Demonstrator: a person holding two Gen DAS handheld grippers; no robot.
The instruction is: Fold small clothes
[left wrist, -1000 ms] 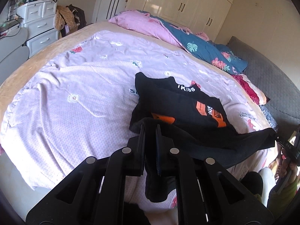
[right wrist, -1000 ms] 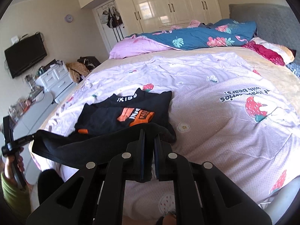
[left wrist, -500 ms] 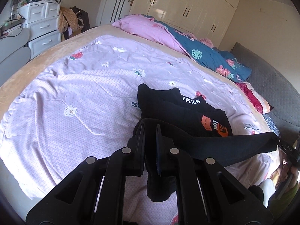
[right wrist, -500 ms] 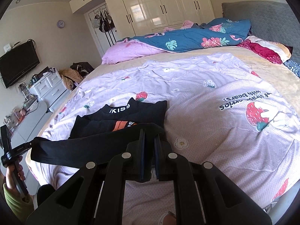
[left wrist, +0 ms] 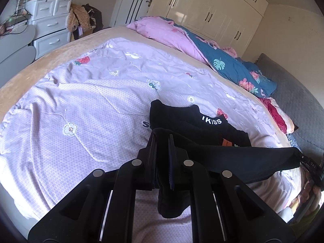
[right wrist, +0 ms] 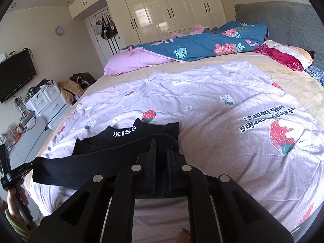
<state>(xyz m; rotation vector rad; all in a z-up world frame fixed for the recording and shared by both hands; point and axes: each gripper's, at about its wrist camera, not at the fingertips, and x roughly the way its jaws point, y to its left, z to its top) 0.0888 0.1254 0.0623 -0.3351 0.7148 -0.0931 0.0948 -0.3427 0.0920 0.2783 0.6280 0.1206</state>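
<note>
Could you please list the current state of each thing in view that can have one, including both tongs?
Left tongs: shut on the black garment's hem corner.
Right tongs: shut on the hem's other corner.
Black cotton garment with white lettering: collar end flat on the bed, hem lifted taut and folding over it.
Lilac strawberry-print quilt: spread out, wrinkled.
Cream wardrobe doors: closed.
White plastic drawer unit: drawers closed.

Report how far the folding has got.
Done: nothing fully; the black top lies on the sheet with its collar end flat. In hand: the left gripper and right gripper are each shut on a bottom corner, the hem stretched between them above the top. Left: lay the hem down and finish the folds.
</note>
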